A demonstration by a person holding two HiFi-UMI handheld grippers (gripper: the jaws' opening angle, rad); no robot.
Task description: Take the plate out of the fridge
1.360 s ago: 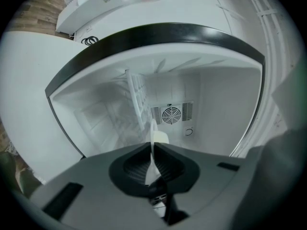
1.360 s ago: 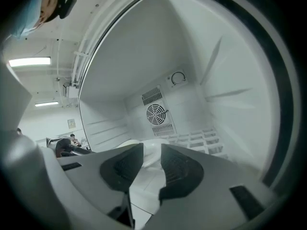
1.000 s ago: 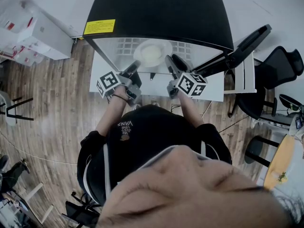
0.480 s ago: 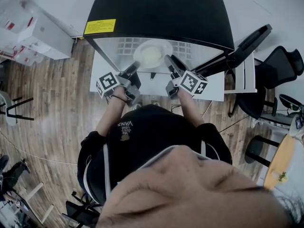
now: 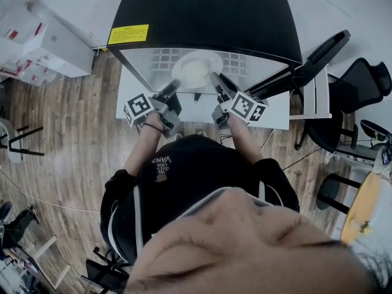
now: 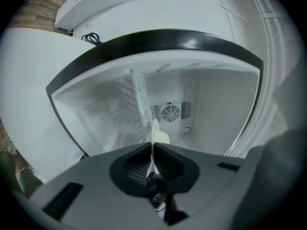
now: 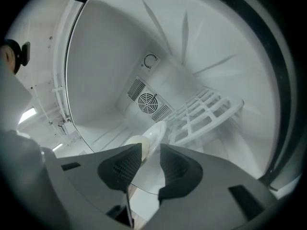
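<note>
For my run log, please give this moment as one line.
plate: in fridge | left gripper: shut on plate | right gripper: open, jaws just closing, plate between

only one word can be read: "vans", in white on the person's black top (image 5: 184,176), seen in the head view; the smaller print beside it is too small to read. a yellow label (image 5: 128,34) with black print sits on the fridge (image 5: 208,11) top's front left corner, its lines illegible. the left cube (image 5: 139,107) and right cube (image 5: 248,107) carry black-and-white square markers. white boxes (image 5: 37,38) on the floor at left bear red marks, unreadable.
</note>
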